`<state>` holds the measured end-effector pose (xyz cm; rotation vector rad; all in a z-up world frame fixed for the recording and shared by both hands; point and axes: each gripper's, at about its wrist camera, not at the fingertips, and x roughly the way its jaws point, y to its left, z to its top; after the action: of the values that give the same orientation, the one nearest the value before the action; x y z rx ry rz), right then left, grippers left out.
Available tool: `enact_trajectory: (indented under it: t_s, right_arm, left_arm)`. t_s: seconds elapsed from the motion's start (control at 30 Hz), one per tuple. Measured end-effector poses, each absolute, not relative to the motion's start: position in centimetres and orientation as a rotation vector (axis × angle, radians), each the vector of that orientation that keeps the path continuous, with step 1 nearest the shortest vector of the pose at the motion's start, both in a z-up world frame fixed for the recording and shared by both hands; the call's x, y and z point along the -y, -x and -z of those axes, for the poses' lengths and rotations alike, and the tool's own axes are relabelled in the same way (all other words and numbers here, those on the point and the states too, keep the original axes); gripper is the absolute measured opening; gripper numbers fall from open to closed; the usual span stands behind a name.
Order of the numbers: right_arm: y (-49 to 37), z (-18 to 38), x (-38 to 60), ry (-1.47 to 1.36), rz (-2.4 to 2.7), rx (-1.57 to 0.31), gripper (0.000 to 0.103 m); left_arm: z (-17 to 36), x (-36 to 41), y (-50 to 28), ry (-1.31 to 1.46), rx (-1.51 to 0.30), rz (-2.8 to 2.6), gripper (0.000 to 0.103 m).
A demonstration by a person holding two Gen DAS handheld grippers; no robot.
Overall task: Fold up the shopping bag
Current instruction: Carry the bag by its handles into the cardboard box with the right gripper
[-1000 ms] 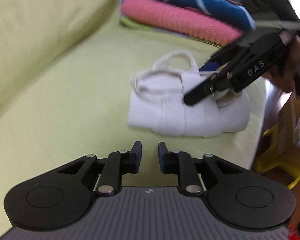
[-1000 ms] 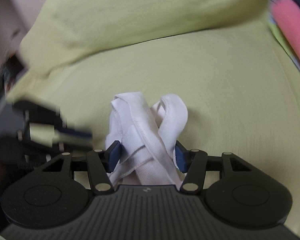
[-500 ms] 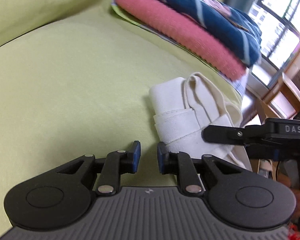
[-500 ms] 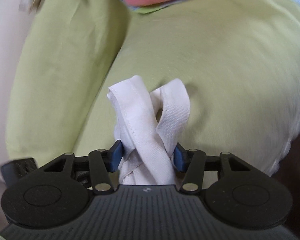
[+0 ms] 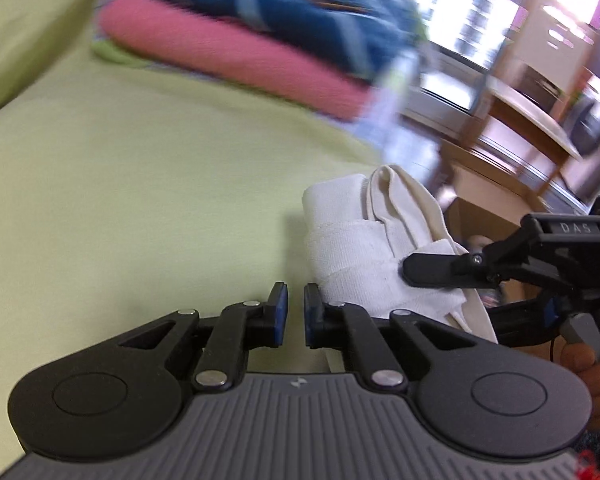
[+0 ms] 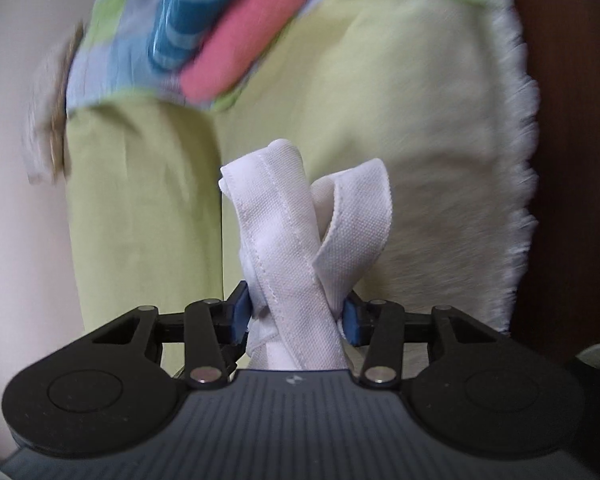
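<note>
The white shopping bag (image 5: pixel 356 248), folded into a compact bundle, is clamped in the right hand-held gripper (image 6: pixel 296 314) — its blue pads press the cloth from both sides, with two strap loops sticking out past the fingertips. In the left wrist view the bundle sits at the edge of the yellow-green cushion (image 5: pixel 140 184); whether it rests on it is unclear. The left hand-held gripper (image 5: pixel 292 314) holds nothing, its fingers set to a narrow gap just beside the bag. A stack of folded pink and blue textiles (image 5: pixel 236 40) lies farther back — blurred.
</note>
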<state>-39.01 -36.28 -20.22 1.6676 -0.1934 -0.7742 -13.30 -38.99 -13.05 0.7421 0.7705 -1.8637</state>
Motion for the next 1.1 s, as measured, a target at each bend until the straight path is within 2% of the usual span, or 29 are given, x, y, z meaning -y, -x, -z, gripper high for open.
enact_trajectory:
  t_s: [0.27,0.4,0.6,0.77,1.03,1.1]
  right_arm:
    - [52.9,19.6,27.5,-1.622,1.030,0.474,0.041]
    - [60.2,20.5,24.9,-1.593,1.184,0.575,0.041]
    - [69.1,22.8,25.7,-1.552,1.457,0.536,0.041]
    - [72.6,25.2,29.1,-1.498,1.673,0.283,0.040]
    - [71.2,28.9,36.4,-1.379,1.821,-0.373,0.040]
    - [71.1,30.1,37.5,-1.387,1.816,-0.420,0.040]
  left_arm:
    - [12.8,40.6,29.4,-0.866,-0.683,2.215,0.005]
    - [14.7,41.9,38.2,-0.991,-0.645,2.321,0.010]
    - [19.0,44.7,46.9,-1.144,-0.696,2.323,0.016]
    - [20.8,46.2,48.5,-1.233,-0.663,2.306,0.016]
    - [22.6,47.3,46.7,-1.250,-0.701,2.296,0.019]
    - [22.9,47.3,46.5,-1.252,-0.709,2.303,0.019]
